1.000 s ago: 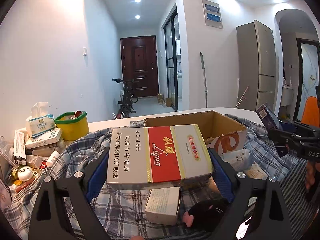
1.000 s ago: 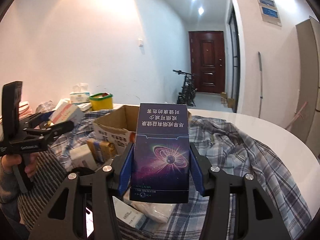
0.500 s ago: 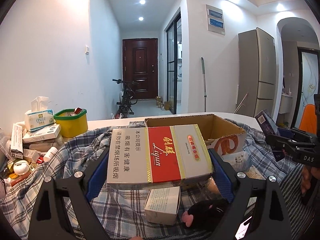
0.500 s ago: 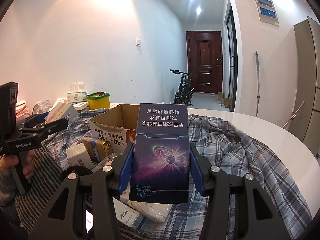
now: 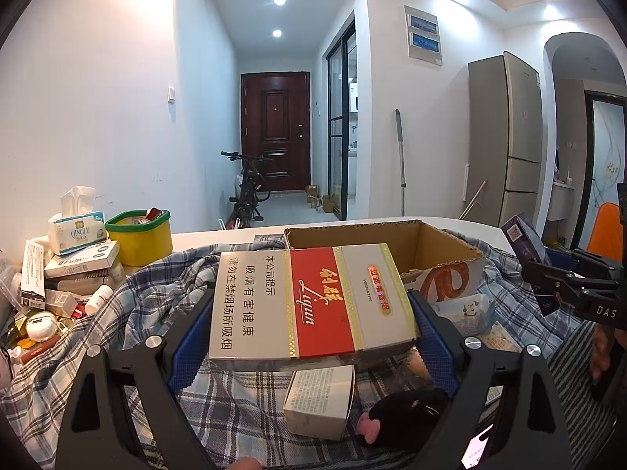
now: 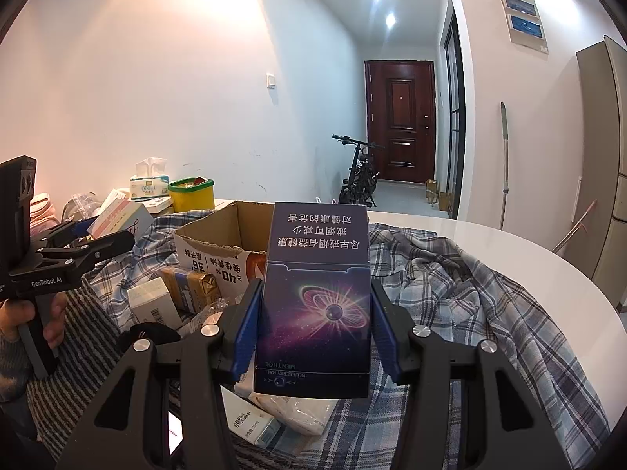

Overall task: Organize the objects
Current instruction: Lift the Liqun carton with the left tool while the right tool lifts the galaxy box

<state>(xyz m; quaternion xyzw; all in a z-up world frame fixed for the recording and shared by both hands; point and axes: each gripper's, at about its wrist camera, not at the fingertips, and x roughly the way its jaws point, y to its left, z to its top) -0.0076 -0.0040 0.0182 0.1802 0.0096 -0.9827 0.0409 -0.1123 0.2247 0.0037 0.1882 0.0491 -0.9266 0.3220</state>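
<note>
A checked cloth (image 5: 129, 313) lies over the table (image 6: 548, 258). On it, toward the table's far edge, stands an open cardboard box (image 5: 392, 243). The left gripper (image 5: 313, 325) holds a wide carton (image 5: 309, 301) flat before that box; under the carton, on the cloth, lie a small box (image 5: 319, 399) and, to its right, a plush toy (image 5: 403, 417). At the table's left edge, a tub (image 5: 141, 239) stands behind a heap of small packs (image 5: 66, 274), with a tissue pack (image 5: 76, 227) atop them. The right gripper (image 6: 313, 333) holds a tall carton (image 6: 315, 305) right of the cardboard box.
</note>
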